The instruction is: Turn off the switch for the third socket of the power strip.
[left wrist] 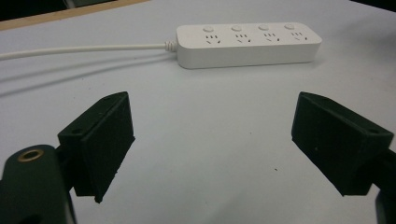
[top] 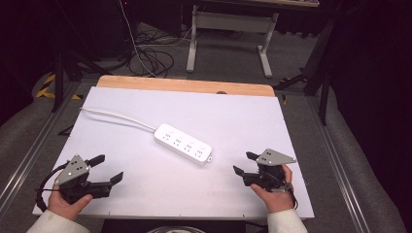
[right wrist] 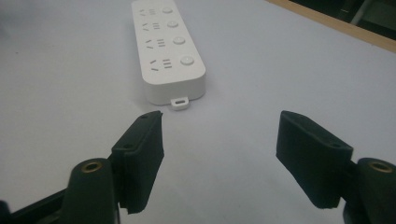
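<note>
We see a white power strip (top: 183, 144) with 4 outlets lying slantwise in the middle of the white table (top: 243, 116), its cord (top: 116, 118) trailing toward the far left. The left gripper (top: 108, 169) and right gripper (top: 242, 163) sit near the front edge on either side, both well apart from the strip, jaws spread wide with nothing between them.

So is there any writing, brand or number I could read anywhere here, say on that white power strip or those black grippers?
None can be read.
White plastic four-socket power strip: no printed text, just round buttons and socket slots.
Left gripper and right gripper, black jaws standing open: no labels.
White tabletop: no marks.
</note>
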Available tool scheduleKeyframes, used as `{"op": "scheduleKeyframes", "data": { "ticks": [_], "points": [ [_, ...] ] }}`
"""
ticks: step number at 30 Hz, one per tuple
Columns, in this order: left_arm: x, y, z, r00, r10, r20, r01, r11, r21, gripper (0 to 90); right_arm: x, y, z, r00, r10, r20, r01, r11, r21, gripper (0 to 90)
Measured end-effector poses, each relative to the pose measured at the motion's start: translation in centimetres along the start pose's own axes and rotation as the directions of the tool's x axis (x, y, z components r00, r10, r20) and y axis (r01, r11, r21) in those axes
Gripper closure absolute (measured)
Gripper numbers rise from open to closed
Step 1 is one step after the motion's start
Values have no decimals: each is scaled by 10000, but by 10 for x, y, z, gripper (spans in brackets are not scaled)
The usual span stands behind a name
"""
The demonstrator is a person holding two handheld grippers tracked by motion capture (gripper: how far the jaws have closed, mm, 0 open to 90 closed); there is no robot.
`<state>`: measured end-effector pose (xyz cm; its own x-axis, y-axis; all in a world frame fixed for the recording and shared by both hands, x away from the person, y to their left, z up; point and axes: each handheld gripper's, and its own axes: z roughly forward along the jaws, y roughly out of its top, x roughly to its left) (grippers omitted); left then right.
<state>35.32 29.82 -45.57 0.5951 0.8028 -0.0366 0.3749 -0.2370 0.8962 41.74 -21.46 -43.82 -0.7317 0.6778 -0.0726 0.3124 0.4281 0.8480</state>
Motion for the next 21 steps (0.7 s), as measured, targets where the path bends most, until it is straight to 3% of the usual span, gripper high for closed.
{"op": "scheduleKeyframes", "data": {
  "ticks": [10,21],
  "points": [
    [0,0,0,10000,-21,9,21,10000,39,134,-2,25,8,9991,130,-405,-126,9999,101,368],
    [1,0,0,10000,52,-33,-51,9999,89,134,3,59,28,9956,-334,-872,353,9992,202,381]
  ]
}}
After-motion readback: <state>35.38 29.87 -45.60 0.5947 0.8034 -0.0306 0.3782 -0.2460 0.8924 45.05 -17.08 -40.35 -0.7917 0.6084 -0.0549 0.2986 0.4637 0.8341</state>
